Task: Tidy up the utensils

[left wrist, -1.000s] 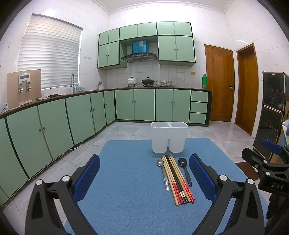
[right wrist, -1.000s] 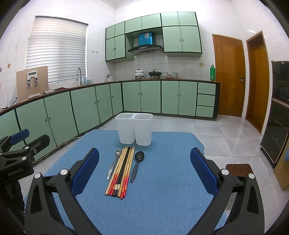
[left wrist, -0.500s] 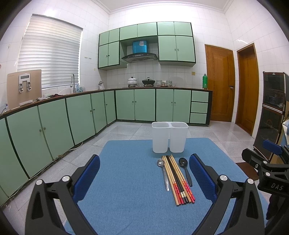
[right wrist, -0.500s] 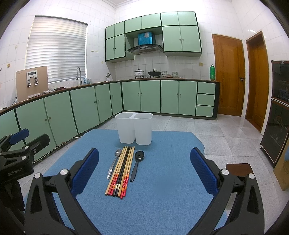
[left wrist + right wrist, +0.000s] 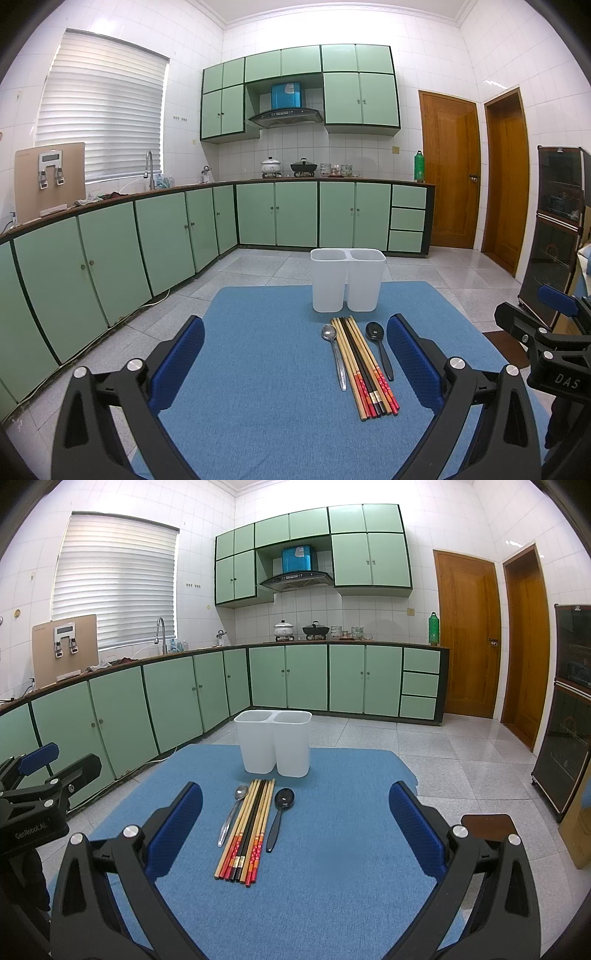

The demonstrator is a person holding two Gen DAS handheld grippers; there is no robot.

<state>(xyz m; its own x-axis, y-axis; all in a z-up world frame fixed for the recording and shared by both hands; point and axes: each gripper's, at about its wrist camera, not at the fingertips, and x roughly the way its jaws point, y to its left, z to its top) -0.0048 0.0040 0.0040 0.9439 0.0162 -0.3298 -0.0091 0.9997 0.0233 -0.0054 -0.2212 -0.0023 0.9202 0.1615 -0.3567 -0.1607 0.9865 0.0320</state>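
A white two-compartment holder [image 5: 347, 278] [image 5: 273, 747] stands upright at the far side of a blue mat [image 5: 258, 350] [image 5: 332, 849]. In front of it lie a metal spoon [image 5: 334, 354] [image 5: 232, 814], a bundle of several chopsticks [image 5: 364, 367] [image 5: 247, 827] and a black spoon [image 5: 380, 349] [image 5: 280, 816], side by side. My left gripper [image 5: 295, 354] is open and empty, nearer than the utensils and to their left. My right gripper [image 5: 295, 827] is open and empty, nearer than the utensils, which lie left of its midline. Each gripper shows at the edge of the other's view.
The mat covers a small table whose edges drop to a tiled floor. Green kitchen cabinets [image 5: 147, 236] run along the left and back. Wooden doors [image 5: 450, 177] and a dark glass cabinet [image 5: 557, 229] stand to the right. A brown stool top [image 5: 487, 823] sits beside the table's right edge.
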